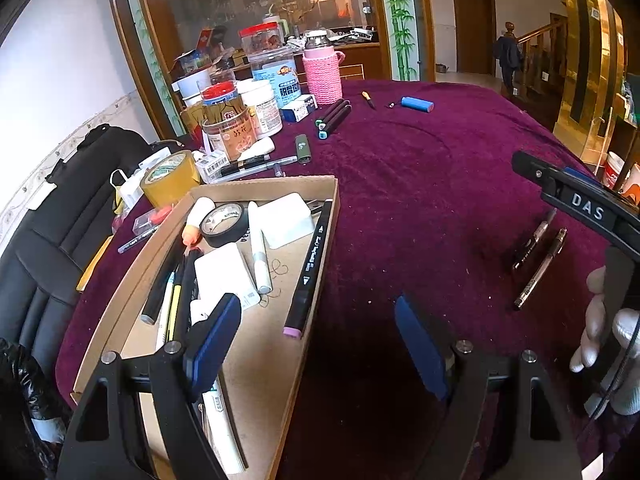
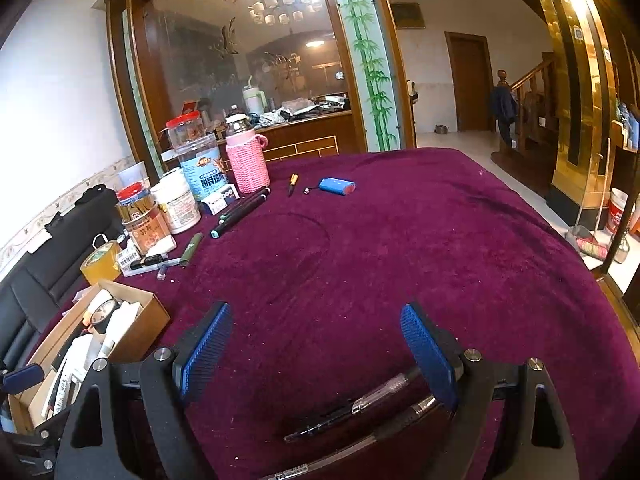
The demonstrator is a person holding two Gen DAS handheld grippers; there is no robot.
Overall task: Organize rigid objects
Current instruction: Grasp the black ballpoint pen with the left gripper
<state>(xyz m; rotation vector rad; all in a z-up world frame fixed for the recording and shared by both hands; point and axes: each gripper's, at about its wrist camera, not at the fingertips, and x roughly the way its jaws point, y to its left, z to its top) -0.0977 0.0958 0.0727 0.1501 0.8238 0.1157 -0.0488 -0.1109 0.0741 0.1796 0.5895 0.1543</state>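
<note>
A shallow cardboard box (image 1: 325,216) at the left of the purple cloth holds markers, pens, a black tape roll (image 1: 222,224) and white blocks. My left gripper (image 1: 318,348) hangs open across the box's right wall, with nothing between its blue pads. Two dark pens (image 1: 538,254) lie side by side on the cloth to the right. In the right wrist view these two pens (image 2: 352,408) lie just below my right gripper (image 2: 320,352), which stands open above the cloth and touches neither. A gloved hand (image 1: 612,340) carries that gripper.
Jars, a pink knit-covered bottle (image 2: 246,160) and a yellow tape roll (image 2: 100,262) crowd the far left. Loose on the cloth lie black markers (image 2: 240,212), a green lighter (image 2: 191,249), a small orange-tipped pen (image 2: 293,184) and a blue cylinder (image 2: 337,187). A black seat (image 1: 52,240) borders the table's left.
</note>
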